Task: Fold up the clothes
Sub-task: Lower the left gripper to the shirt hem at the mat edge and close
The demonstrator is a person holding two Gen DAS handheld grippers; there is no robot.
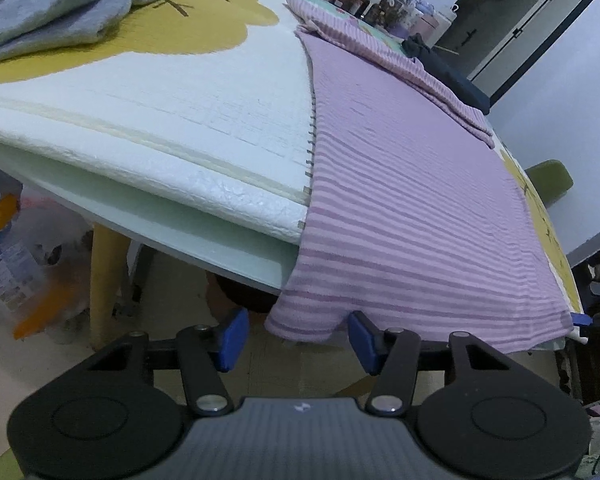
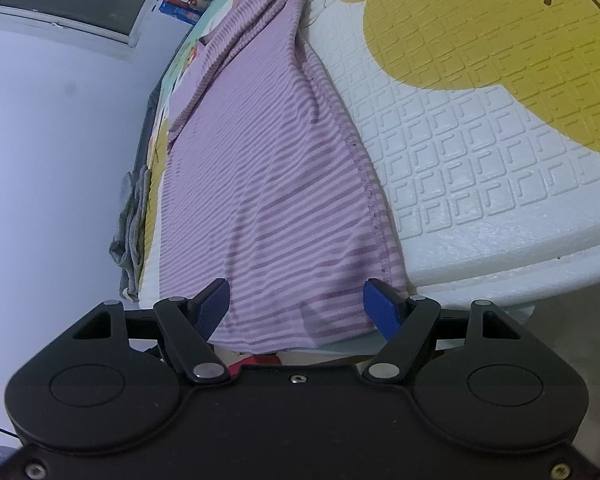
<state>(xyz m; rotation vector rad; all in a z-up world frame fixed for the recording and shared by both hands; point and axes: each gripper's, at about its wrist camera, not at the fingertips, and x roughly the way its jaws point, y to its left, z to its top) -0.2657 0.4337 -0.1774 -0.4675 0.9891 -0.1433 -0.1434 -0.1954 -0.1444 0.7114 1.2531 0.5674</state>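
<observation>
Left wrist: lilac striped knit garment (image 1: 412, 184), soft, limp; your left gripper (image 1: 296, 336) and right gripper (image 2: 296, 308) gape empty; pinch overhanging hem corners.

Both wrists low, close – shared striped cloth (image 1: 400, 200)

Spread flat along the white-and-yellow foam mat (image 1: 188, 92), with its hem hanging over the near edge: purple striped knit garment (image 1: 400, 184). Piled at the far left corner: grey fleece clothes (image 1: 60, 4). Just before the hem, apart from it, fingers wide: left gripper (image 1: 298, 338), right gripper (image 2: 296, 306).
</observation>
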